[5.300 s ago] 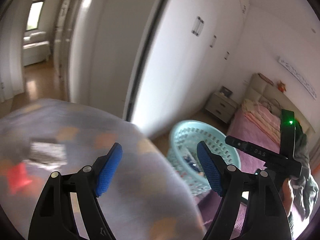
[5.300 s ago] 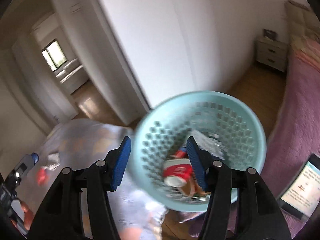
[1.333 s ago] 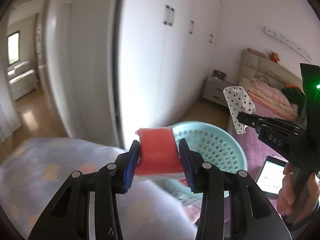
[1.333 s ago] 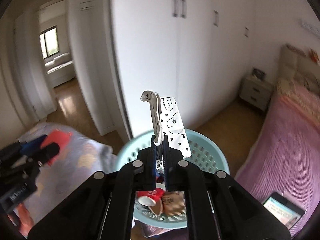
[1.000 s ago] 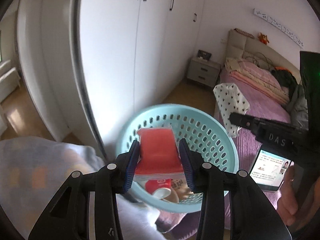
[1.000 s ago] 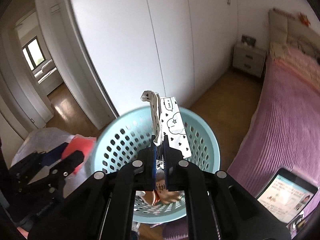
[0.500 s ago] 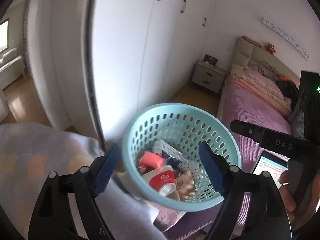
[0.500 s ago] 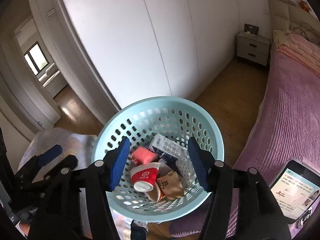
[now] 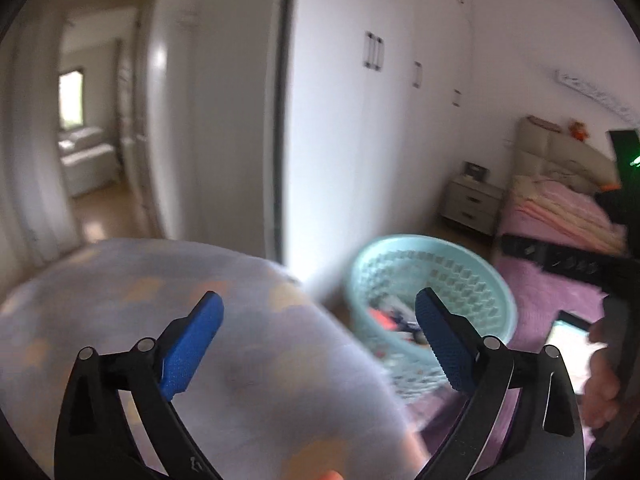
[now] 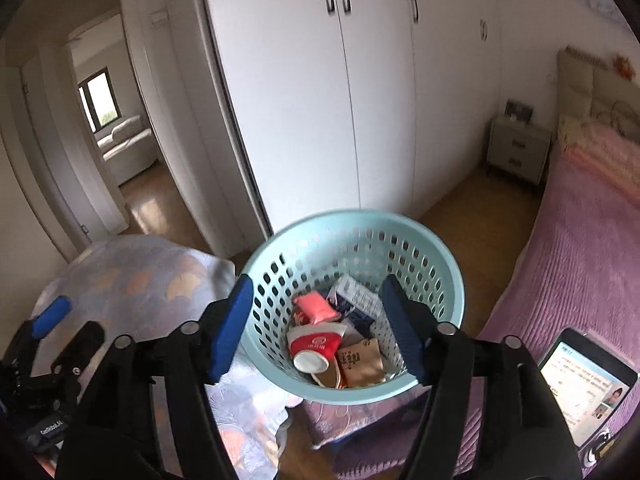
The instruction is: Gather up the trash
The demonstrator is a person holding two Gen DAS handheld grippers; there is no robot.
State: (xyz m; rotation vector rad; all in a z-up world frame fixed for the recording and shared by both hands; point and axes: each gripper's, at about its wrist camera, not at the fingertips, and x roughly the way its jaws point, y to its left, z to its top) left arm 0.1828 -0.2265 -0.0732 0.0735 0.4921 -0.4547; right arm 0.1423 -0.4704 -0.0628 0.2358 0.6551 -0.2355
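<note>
A pale blue perforated basket (image 10: 352, 218) stands between a cloth-covered table and a bed. It holds a pink-red packet (image 10: 314, 308), a red and white paper cup (image 10: 316, 344), a brown packet (image 10: 360, 360) and a blue and white carton (image 10: 356, 300). My right gripper (image 10: 318, 328) hovers over the basket, its jaws opening with nothing between them. My left gripper (image 9: 318, 340) is over the table's blurred lilac cloth (image 9: 160, 288), left of the basket (image 9: 432, 264). Its jaws are opening wide and hold nothing. In the right wrist view the left gripper (image 10: 68, 328) is at lower left.
White wardrobe doors (image 10: 320, 100) rise behind the basket. A purple-covered bed (image 10: 580, 260) with a lit phone (image 10: 580, 376) lies to the right, a nightstand (image 10: 518, 148) beyond. An open doorway (image 10: 116, 128) is at left. A person's hand (image 9: 604, 384) grips the right tool.
Both grippers let go over the basket: the red packet and the patterned wrapper dropped in. Jaws have spread wider. The left gripper has swung left, off the basket and over the table.
</note>
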